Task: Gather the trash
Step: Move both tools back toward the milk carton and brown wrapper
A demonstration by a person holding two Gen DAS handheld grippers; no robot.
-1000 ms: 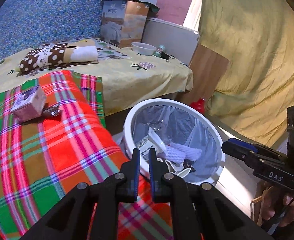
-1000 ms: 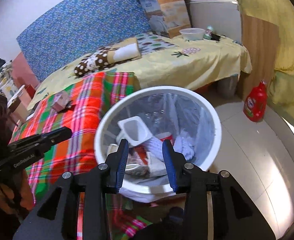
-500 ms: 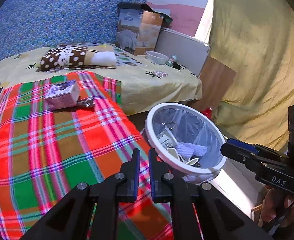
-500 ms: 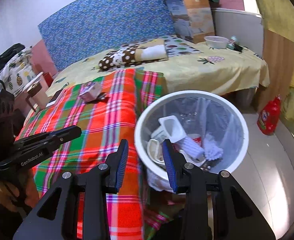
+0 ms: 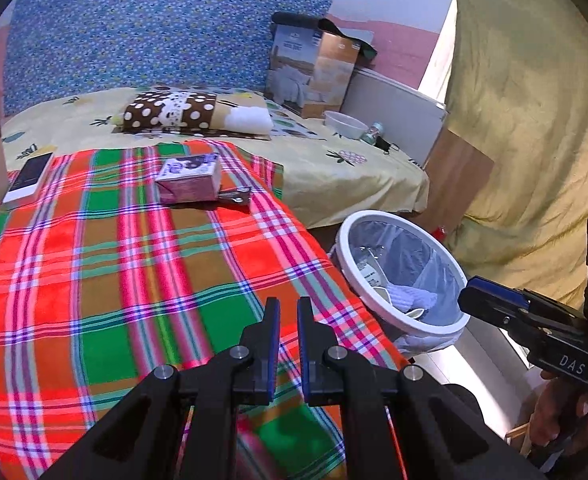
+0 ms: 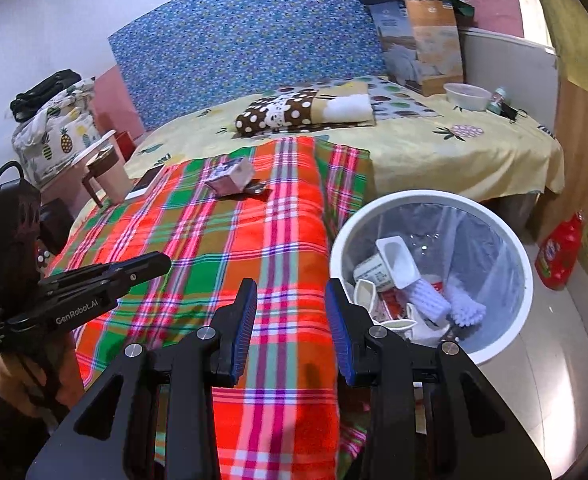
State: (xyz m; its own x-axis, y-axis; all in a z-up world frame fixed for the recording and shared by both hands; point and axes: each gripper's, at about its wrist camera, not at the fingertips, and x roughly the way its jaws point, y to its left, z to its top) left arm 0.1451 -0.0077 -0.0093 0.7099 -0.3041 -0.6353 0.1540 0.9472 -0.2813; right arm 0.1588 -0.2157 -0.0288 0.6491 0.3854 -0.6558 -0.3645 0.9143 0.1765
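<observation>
Both grippers slide from the bin (image 6: 429,276) over the blanket (image 5: 134,264); pink box (image 5: 188,180) lies ahead, nearer my nearly shut left gripper (image 5: 288,312); right gripper (image 6: 292,300) part open, empty.

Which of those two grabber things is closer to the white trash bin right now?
Right. The right gripper hangs beside the white trash bin; the left gripper is farther off, over the plaid blanket.

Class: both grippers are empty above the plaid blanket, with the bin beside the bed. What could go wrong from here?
1. The dark wrapper lies against the pink box; a grab may take the box too.
2. The blanket is soft, so fingers could snag it.
3. The bin sits close by the bed edge; a swing could tip it.
</observation>
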